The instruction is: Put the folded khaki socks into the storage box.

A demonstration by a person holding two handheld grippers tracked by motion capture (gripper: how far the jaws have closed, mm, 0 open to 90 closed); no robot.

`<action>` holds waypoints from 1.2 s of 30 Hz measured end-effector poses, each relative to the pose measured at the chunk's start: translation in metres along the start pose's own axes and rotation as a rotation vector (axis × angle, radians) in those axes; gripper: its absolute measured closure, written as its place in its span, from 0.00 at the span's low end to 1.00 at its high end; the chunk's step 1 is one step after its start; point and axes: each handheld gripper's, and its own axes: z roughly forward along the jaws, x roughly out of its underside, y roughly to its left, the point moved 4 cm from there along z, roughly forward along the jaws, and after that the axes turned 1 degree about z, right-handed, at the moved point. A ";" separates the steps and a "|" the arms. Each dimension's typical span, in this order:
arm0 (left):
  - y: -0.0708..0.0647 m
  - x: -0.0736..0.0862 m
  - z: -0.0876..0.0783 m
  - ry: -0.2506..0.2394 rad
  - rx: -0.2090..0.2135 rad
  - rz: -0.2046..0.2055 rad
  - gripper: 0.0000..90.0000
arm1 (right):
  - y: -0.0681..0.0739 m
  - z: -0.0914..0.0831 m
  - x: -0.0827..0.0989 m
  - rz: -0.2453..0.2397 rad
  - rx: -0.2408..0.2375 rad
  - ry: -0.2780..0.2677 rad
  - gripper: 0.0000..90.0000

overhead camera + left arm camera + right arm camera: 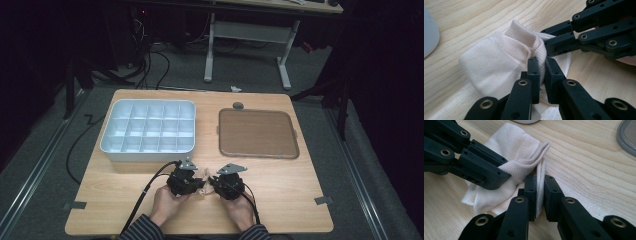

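A small cream sock (pixel 499 62) of fine knit lies crumpled on the pale wooden table (pixel 280 185), near its front edge. Its ribbed cuff (pixel 522 32) is bunched and stands up, pinched at two spots on its edge, while the smooth foot part sags flat onto the wood in loose folds.

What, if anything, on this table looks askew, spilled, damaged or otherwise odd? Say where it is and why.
Nothing looks spilled or damaged. The compartment box and brown tray sit square on the table. Only the cream sock is untidy: it lies bunched near the front edge, its ribbed cuff pinched by the left tongs and right tongs.
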 end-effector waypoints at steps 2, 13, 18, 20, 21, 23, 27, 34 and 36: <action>0.000 0.000 0.000 0.001 0.000 0.000 0.92 | 0.000 0.000 0.000 0.000 0.001 0.000 0.91; -0.011 -0.001 -0.014 -0.042 0.050 0.023 0.75 | -0.002 -0.001 0.000 0.008 0.010 0.002 0.83; -0.009 0.000 -0.027 -0.079 0.052 0.012 0.73 | -0.002 -0.007 -0.001 0.006 0.026 -0.010 0.78; -0.007 0.002 -0.032 -0.089 0.048 0.003 0.73 | -0.002 -0.012 -0.002 0.009 0.028 -0.021 0.78; -0.005 0.003 -0.034 -0.092 0.044 -0.001 0.73 | -0.002 -0.014 -0.003 0.011 0.029 -0.025 0.78; -0.001 0.004 -0.038 -0.098 0.030 -0.006 0.72 | -0.002 -0.019 -0.004 0.006 0.030 -0.035 0.78; 0.009 0.005 -0.046 -0.116 -0.008 -0.024 0.72 | 0.001 -0.030 -0.007 -0.008 0.028 -0.059 0.81; 0.022 0.009 -0.043 -0.088 -0.070 -0.037 0.70 | 0.018 -0.046 -0.027 -0.074 0.015 -0.109 0.82; 0.023 0.010 -0.041 -0.083 -0.075 -0.043 0.70 | 0.022 -0.045 -0.032 -0.096 0.011 -0.109 0.82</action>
